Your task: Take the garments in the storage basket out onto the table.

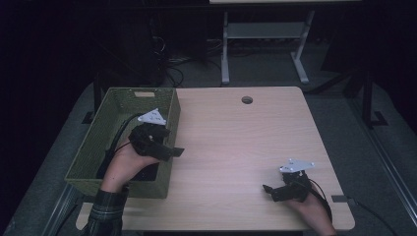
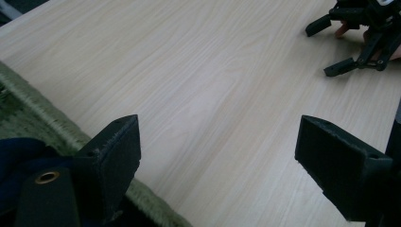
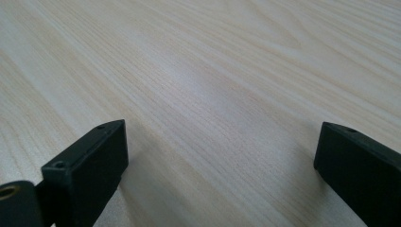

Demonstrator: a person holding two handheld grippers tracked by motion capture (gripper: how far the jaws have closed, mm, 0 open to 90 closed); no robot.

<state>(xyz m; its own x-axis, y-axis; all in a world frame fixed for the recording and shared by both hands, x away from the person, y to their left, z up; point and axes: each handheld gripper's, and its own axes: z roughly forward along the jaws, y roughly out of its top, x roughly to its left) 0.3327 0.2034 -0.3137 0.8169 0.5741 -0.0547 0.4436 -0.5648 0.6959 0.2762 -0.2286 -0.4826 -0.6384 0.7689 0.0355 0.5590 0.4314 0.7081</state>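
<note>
A green woven basket [image 1: 123,98] stands on the left part of the light wooden table [image 1: 236,132]. My left gripper [image 1: 169,143] hovers over the basket's right rim, pointing toward the middle of the table, open and holding nothing. In the left gripper view its jaws [image 2: 218,142] stand wide apart above bare wood, with the basket rim [image 2: 42,118] and something dark blue [image 2: 19,151] at the lower left. My right gripper [image 1: 269,191] rests low near the table's front right, pointing left. It is open too [image 3: 220,142], over bare wood, and it also shows far off as the right gripper [image 2: 324,49].
A round cable hole [image 1: 247,100] sits near the table's far edge. Behind the table stands a white frame with legs [image 1: 225,49], in a dark room. A plaid sleeve [image 1: 105,211] comes in at the bottom left.
</note>
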